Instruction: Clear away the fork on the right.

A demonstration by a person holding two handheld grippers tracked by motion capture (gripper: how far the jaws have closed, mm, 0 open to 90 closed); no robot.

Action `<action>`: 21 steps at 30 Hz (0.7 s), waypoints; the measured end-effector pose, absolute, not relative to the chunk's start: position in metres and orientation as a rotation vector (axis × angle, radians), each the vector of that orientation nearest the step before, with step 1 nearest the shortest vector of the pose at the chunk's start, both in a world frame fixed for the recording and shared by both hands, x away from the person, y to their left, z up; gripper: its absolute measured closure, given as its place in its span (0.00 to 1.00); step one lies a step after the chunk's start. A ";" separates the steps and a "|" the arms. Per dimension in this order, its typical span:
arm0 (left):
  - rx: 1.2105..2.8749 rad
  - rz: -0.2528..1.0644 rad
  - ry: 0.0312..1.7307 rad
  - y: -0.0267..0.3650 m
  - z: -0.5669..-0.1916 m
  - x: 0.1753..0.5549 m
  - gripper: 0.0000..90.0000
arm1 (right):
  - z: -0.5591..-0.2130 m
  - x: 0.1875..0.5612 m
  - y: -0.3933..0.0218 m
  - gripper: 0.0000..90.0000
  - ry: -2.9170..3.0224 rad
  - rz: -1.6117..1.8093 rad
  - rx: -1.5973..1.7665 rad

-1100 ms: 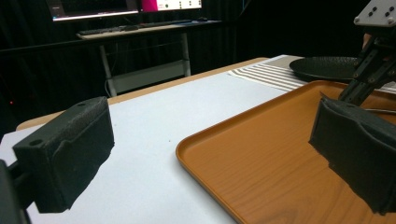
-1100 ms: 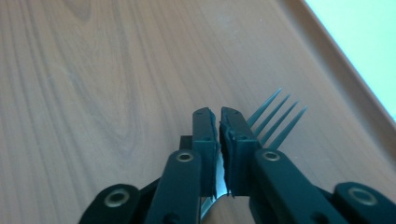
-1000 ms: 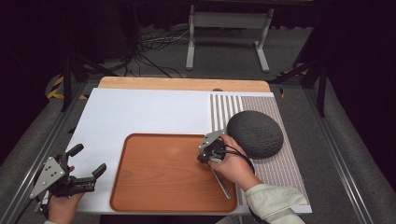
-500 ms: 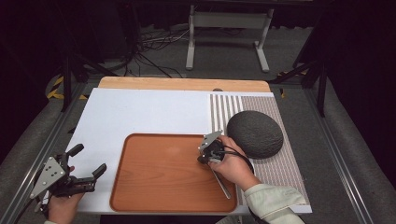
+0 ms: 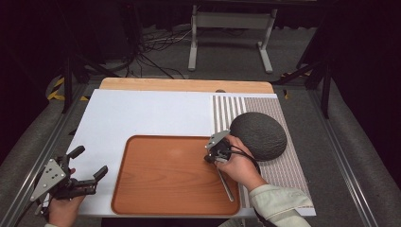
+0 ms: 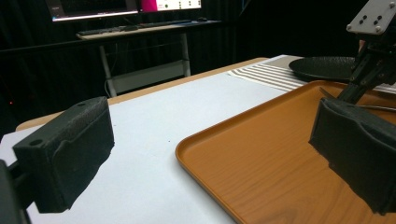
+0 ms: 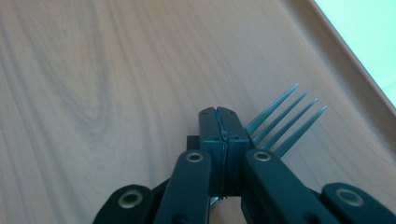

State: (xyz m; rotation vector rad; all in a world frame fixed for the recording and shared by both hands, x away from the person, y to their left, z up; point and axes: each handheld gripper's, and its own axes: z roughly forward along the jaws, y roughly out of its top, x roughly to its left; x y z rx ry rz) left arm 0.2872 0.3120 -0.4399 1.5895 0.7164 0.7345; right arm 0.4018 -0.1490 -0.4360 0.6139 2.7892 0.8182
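Observation:
A metal fork point(image 5: 226, 183) lies over the right part of the brown wooden tray point(image 5: 161, 179), its handle pointing toward the person. My right gripper point(image 5: 210, 157) points down at the tray with its jaws pressed together at the fork's neck. In the right gripper view the right gripper point(image 7: 219, 116) shows a closed seam, and the fork's tines point(image 7: 285, 122) stick out past its tips just above the wood. My left gripper point(image 5: 89, 161) is held at the table's near left corner, open and empty. In its own view the left gripper point(image 6: 210, 154) faces the tray's rim point(image 6: 205, 135).
A dark round upturned bowl point(image 5: 258, 135) sits on a striped placemat point(image 5: 283, 165) right of the tray, close behind the right hand. A white sheet point(image 5: 142, 113) covers the rest of the table. The far edge is bare wood point(image 5: 184, 85).

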 end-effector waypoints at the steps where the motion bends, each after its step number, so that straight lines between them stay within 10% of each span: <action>1: 1.590 0.735 0.716 0.312 -0.440 0.287 0.01 | -0.436 0.402 -0.151 1.00 2.786 0.816 0.630; 21: 1.591 0.736 0.714 0.312 -0.440 0.288 0.01 | -0.435 0.409 -0.175 1.00 2.730 0.799 0.739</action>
